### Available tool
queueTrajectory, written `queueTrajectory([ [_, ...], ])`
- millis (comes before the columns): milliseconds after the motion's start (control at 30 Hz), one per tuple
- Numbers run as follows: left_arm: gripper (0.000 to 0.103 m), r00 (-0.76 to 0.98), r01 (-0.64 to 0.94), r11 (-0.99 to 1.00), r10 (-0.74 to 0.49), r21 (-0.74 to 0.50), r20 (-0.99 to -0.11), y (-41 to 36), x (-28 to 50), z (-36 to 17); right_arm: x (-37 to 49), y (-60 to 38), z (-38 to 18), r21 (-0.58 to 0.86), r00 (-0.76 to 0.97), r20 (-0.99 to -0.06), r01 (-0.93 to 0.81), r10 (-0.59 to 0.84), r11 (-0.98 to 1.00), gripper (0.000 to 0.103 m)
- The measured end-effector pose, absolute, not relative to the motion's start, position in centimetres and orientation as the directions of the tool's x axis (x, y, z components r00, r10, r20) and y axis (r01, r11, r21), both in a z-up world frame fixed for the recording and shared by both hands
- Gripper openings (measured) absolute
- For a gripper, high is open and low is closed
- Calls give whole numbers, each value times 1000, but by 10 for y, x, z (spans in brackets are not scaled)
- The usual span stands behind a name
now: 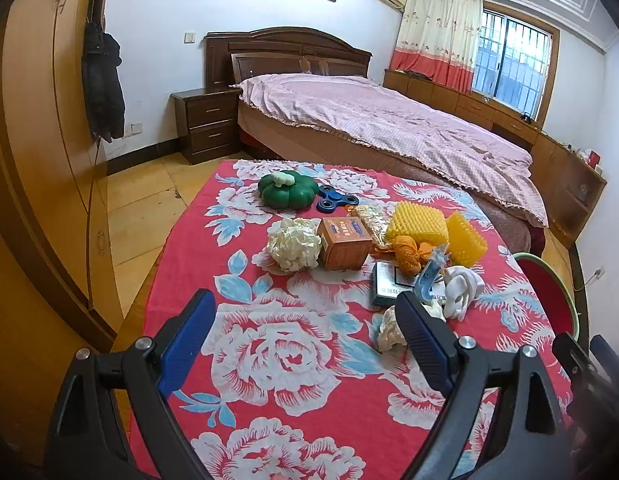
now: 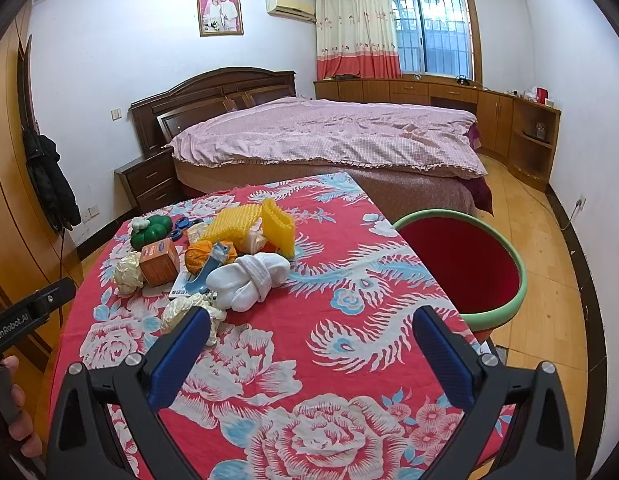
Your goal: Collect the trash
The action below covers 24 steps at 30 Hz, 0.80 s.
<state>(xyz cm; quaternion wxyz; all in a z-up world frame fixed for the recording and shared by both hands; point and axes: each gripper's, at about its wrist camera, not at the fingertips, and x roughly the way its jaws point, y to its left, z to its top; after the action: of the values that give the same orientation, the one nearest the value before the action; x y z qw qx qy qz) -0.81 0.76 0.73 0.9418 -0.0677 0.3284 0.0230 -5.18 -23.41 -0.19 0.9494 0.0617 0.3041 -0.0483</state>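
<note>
A heap of items lies on the red floral tablecloth (image 1: 269,360). A crumpled white paper ball (image 1: 293,244) sits beside an orange box (image 1: 343,242). A second crumpled paper wad (image 1: 389,330) lies right by my left gripper's right finger; it also shows in the right wrist view (image 2: 185,310). An orange crumpled wrapper (image 1: 407,254), a clear snack wrapper (image 1: 371,220), rolled white socks (image 2: 251,278) and yellow spiky pads (image 2: 245,222) are in the heap. A red bin with a green rim (image 2: 465,260) stands at the table's right edge. My left gripper (image 1: 305,308) and right gripper (image 2: 309,324) are open and empty.
A green pumpkin toy (image 1: 287,190) and a blue fidget spinner (image 1: 335,198) lie at the far side of the table. A blue shoehorn (image 1: 429,276) rests on a small box (image 1: 389,284). A bed (image 2: 329,136) stands behind the table, a wardrobe (image 1: 41,160) to the left.
</note>
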Motion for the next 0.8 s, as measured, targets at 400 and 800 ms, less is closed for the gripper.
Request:
queueTrajectory([
  [400,91,787,-70,993,-5,-98,-617,8,-11,10,-50,-236,0,91,805,-591,133,-54,987,103],
  [800,91,780,-59,992,-25,-114,-625,6,-5,9,-47,-242,-1,92,804,-591,148,-66,985,103],
])
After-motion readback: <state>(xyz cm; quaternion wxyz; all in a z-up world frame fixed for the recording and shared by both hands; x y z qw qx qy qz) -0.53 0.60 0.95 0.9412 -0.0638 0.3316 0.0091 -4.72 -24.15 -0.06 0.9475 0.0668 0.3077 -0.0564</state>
